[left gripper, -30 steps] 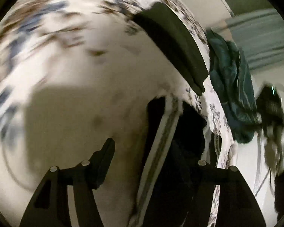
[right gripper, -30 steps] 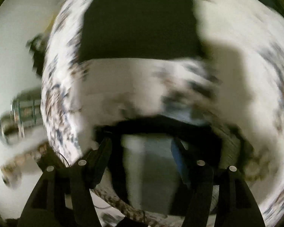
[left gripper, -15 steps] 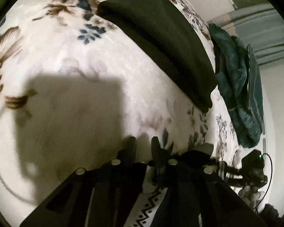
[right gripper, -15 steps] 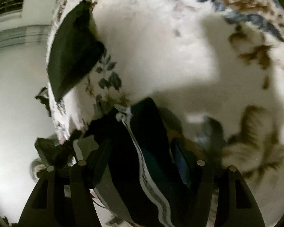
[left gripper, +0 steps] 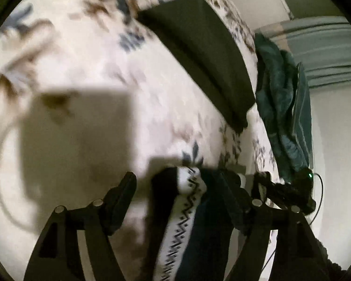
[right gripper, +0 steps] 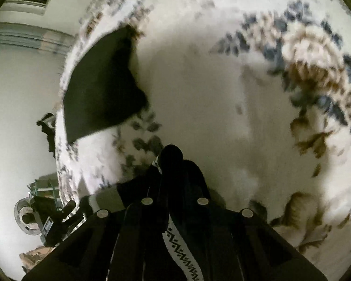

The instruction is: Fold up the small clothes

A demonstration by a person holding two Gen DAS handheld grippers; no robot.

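Floral bedspread (left gripper: 133,107) on a bed, white w/ blue-brown flower print, both views blurred. L gripper (left gripper: 177,187) has its jaws standing apart, having just been opening; small dark garment w/ white zigzag-pattern band (left gripper: 187,199) hangs betw. them, nearer the R-side finger, but the pads are not pressing on it as far as the view shows. Garment sits low at the near edge of the bed, draping down past the frame bottom. R gripper (right gripper: 173,164) has its jaws together, having just been closing, clamped on the same garment (right gripper: 182,245): dark cloth bunches out beyond the tips, patterned band runs down under the fingers. Folded dark-olive cloth (left gripper: 199,53) lies flat on the bedspread toward the far R edge of the bed in L view; same cloth (right gripper: 100,89) shows near the L edge in R view, well apart from both grippers. Teal-green heap of fabric (left gripper: 283,107) hangs off the bed edge just beyond the olive cloth. Black device w/ green light (left gripper: 301,187) and cable by the bed edge, low R in L view; what it is, cannot tell. Square shadow falls across the bedspread L of the L gripper.
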